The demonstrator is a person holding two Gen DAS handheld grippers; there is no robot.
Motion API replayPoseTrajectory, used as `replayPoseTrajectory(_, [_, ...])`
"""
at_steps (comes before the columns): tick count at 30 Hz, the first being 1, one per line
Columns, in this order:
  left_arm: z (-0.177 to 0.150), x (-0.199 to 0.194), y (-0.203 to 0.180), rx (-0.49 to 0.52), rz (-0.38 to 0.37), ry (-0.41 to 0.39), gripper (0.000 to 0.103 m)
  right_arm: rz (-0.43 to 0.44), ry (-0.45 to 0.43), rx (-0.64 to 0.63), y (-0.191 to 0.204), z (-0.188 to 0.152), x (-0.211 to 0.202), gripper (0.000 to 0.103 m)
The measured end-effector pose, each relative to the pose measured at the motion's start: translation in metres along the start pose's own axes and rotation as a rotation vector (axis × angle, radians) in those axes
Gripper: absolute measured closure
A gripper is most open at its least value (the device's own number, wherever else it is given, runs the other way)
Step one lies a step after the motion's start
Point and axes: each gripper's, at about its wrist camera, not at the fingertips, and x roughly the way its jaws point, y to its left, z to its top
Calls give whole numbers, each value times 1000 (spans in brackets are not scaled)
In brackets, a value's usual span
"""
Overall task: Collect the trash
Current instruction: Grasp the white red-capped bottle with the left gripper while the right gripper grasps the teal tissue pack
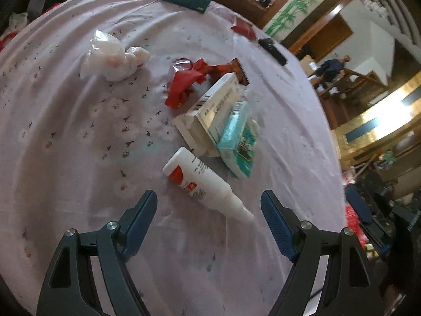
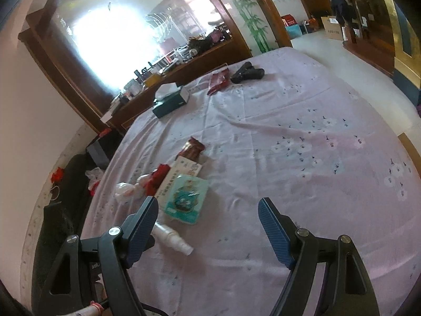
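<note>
Hovering over a bed with a pale lilac flowered sheet (image 1: 65, 137), the left gripper (image 1: 209, 204) has its blue-padded jaws spread wide and holds nothing; a white squeeze bottle (image 1: 202, 181) lies on the sheet just ahead, its nozzle tip seen between the two fingers, touching neither. Beyond the bottle lie a teal tissue packet (image 1: 239, 144), a white carton (image 1: 210, 110), a crumpled red wrapper (image 1: 184, 84) and a wad of white plastic (image 1: 110, 58). The right gripper (image 2: 208, 205) is likewise wide apart and empty, above bare sheet beside the same pile, with the tissue packet (image 2: 186, 200) near its left finger.
</note>
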Motion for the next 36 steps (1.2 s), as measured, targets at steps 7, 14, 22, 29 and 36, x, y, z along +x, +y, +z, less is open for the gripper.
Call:
replayPoseTrajectory(7, [4, 20, -8, -38, 81, 21, 43, 11, 26, 11, -11, 5, 15, 21])
replayPoseTrajectory(14, [1, 13, -1, 19, 110, 16, 67, 73, 52, 40, -11, 8, 34, 21])
replayPoseTrajectory(22, [1, -7, 36, 43, 135, 1, 68, 119, 167, 43, 13, 3, 83, 21])
replayPoseTrajectory(29, [-3, -12, 49, 52, 101, -5, 68, 115, 247, 79, 33, -4, 123, 21])
replayPoseTrajectory(36, [-3, -10, 43, 86, 115, -13, 68, 62, 270, 57, 43, -13, 143, 31])
